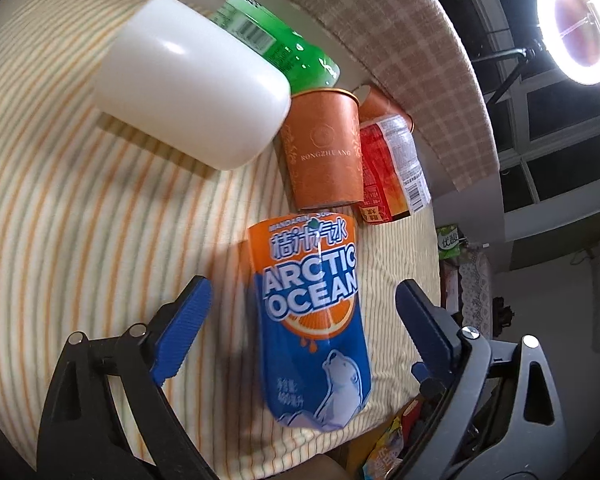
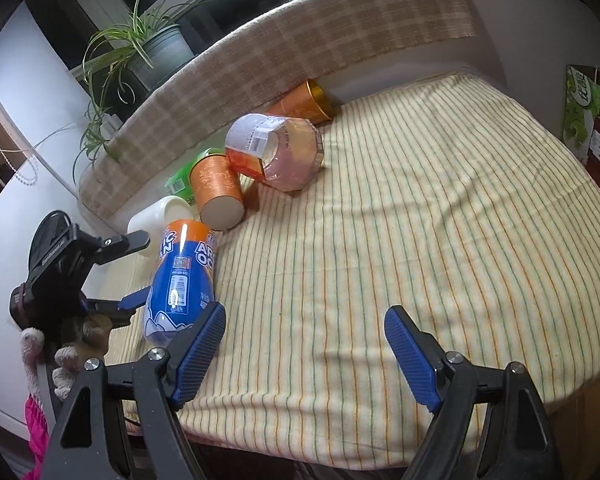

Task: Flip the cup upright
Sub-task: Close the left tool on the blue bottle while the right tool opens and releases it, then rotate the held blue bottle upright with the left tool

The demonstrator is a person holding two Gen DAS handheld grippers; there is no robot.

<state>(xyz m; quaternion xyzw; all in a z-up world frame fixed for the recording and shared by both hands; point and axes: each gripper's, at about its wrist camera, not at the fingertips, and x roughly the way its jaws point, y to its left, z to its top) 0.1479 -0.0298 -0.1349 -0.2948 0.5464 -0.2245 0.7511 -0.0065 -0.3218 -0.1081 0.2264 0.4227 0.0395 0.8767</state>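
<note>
Blue-and-orange Arctic Ocean cup [image 1: 314, 320] on its side, label glossy.

The left wrist view looks close along its fingers at the blue-and-orange Arctic Ocean cup [image 1: 314, 320] near the striped cloth's [image 1: 100, 208] edge. The right wrist view sits farther back, facing the backrest; both share this cup [image 2: 182, 280].

The white cup [image 1: 192, 80] is hiding part of the green bottle [image 1: 276, 44]; the Arctic Ocean cup [image 2: 182, 280] is looking motion-blurred.
</note>
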